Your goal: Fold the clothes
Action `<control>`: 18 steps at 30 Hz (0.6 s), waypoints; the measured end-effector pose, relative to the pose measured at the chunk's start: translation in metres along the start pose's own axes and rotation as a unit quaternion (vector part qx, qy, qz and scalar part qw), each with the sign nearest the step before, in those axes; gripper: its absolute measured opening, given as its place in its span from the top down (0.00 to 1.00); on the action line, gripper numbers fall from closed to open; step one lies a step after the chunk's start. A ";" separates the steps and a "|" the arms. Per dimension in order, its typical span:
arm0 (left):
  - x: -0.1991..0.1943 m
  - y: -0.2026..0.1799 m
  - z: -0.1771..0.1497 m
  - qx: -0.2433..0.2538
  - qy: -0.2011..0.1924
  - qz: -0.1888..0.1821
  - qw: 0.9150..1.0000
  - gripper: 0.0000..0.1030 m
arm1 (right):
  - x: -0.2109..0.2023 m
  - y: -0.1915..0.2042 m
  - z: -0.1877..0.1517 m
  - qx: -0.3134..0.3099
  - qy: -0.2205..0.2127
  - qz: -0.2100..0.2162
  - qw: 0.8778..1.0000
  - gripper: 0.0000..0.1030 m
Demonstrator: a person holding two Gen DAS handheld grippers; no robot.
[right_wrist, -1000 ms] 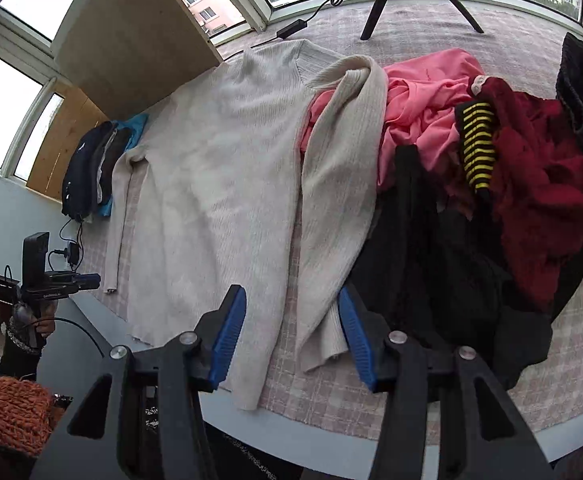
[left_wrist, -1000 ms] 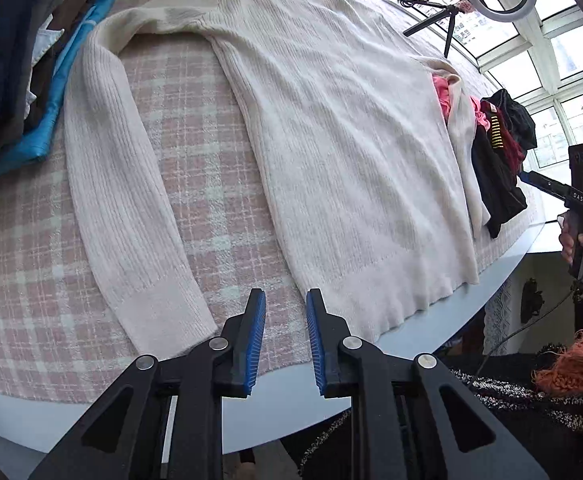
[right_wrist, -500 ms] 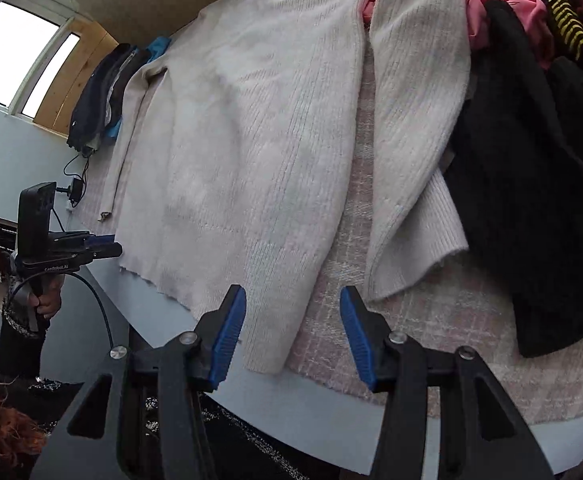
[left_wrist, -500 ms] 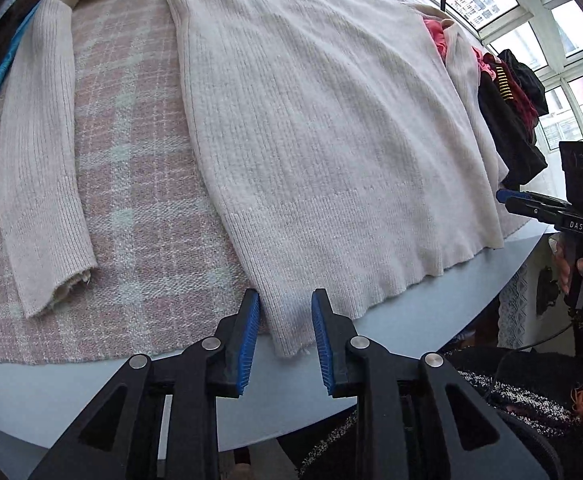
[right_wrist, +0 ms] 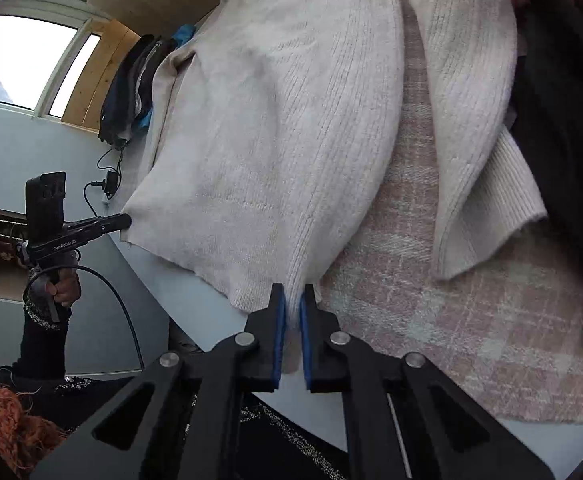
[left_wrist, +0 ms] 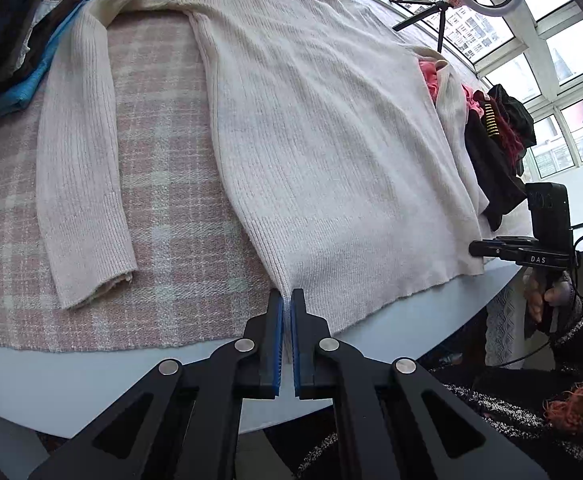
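Left wrist view: the left hand-held gripper (left_wrist: 287, 300) is pinching the near left hem corner of the cream sweater (left_wrist: 331, 140), which is lying flat on the plaid-covered bench (left_wrist: 171, 208). Folded dark and blue clothes (left_wrist: 31, 60) are sitting far left; a tangled clothes pile (left_wrist: 495, 152) is crowding the right sleeve.

Right wrist view: the right hand-held gripper (right_wrist: 291, 308) is clamping the near right hem corner; a black garment (right_wrist: 563, 140), probably part of that pile, is overlapping the sleeve (right_wrist: 471, 120).

1. Sweater (left_wrist: 331, 152): cream ribbed knit, soft, matt, slightly fuzzy.
2. Tablecloth (left_wrist: 163, 216): pink-and-white plaid woven cloth, coarse, nubbly.
3. Table (left_wrist: 91, 376) edge: smooth pale blue, faint sheen.
4. Left gripper (left_wrist: 287, 312): matt black plastic arms, ridged blue pads, shiny metal rivets.
5. Wall panel (right_wrist: 95, 80): bare wood.
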State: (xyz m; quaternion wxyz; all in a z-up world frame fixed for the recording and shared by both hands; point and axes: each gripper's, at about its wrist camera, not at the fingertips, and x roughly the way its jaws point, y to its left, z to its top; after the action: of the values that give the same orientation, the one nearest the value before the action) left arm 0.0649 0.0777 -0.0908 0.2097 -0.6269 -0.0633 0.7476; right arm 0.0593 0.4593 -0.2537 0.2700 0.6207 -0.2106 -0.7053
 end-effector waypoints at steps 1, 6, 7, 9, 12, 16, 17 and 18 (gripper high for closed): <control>-0.009 0.000 -0.001 0.001 -0.006 0.006 1.000 0.97 | -0.006 0.003 -0.001 0.002 -0.006 0.012 1.000 0.93; -0.002 0.025 -0.007 -0.004 0.006 0.024 1.000 0.97 | -0.013 0.005 -0.001 -0.005 -0.014 -0.032 0.999 0.93; 0.009 0.032 -0.006 -0.009 0.014 0.029 0.999 0.97 | -0.005 -0.001 0.001 0.003 0.001 -0.054 0.999 0.92; 0.025 0.040 -0.004 -0.020 0.022 0.032 0.999 0.97 | 0.002 -0.008 0.003 0.023 0.017 -0.045 0.999 0.89; 0.026 0.036 -0.001 -0.006 0.020 0.035 0.999 0.97 | -0.017 -0.003 0.003 0.018 -0.017 -0.042 0.999 0.75; 0.019 0.031 0.003 0.008 0.010 0.041 0.999 0.97 | -0.035 -0.005 -0.002 0.025 -0.047 -0.043 0.998 0.67; 0.018 0.031 0.004 0.009 0.008 0.044 0.999 0.97 | -0.032 -0.005 -0.003 0.024 -0.041 -0.050 0.998 0.67; 0.017 0.033 0.005 0.009 0.008 0.048 0.999 0.97 | -0.028 -0.004 -0.003 0.022 -0.037 -0.052 0.998 0.67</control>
State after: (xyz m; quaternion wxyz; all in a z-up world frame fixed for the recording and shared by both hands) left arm 0.0504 0.0549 -0.1172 0.1794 -0.6331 -0.0249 0.7526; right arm 0.0645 0.4802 -0.2356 0.2114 0.6098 -0.2036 -0.7362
